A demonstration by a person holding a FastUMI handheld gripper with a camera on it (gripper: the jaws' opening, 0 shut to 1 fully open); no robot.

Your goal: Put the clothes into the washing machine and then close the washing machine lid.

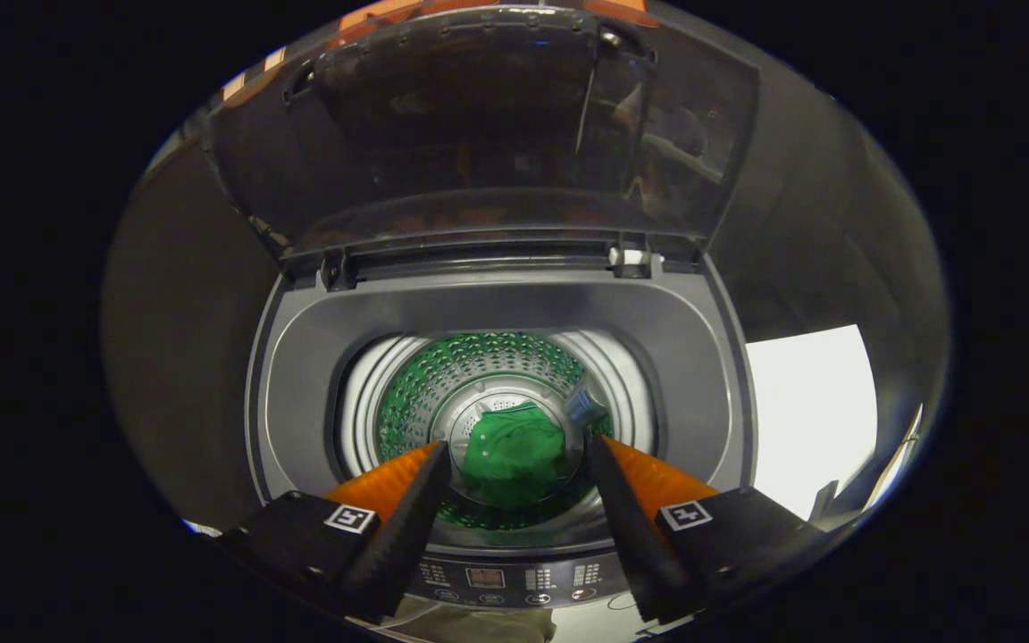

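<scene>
Green shirt (513, 455) lay in the washer drum (416, 393), lid (479, 125) raised behind; gripper (518, 442) spread wide above it, holding nothing.

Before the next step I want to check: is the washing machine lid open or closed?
Open. The lid stands raised behind the drum opening, the green garment lies inside, and the gripper is open above it.

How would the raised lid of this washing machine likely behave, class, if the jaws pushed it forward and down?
The lid is probably stiff: it stands up as one flat panel. It would likely swing, not slide, being hinged along the back of the washing machine. Its glossy face may be slippery. The gripper hangs open above the green garment.
</scene>
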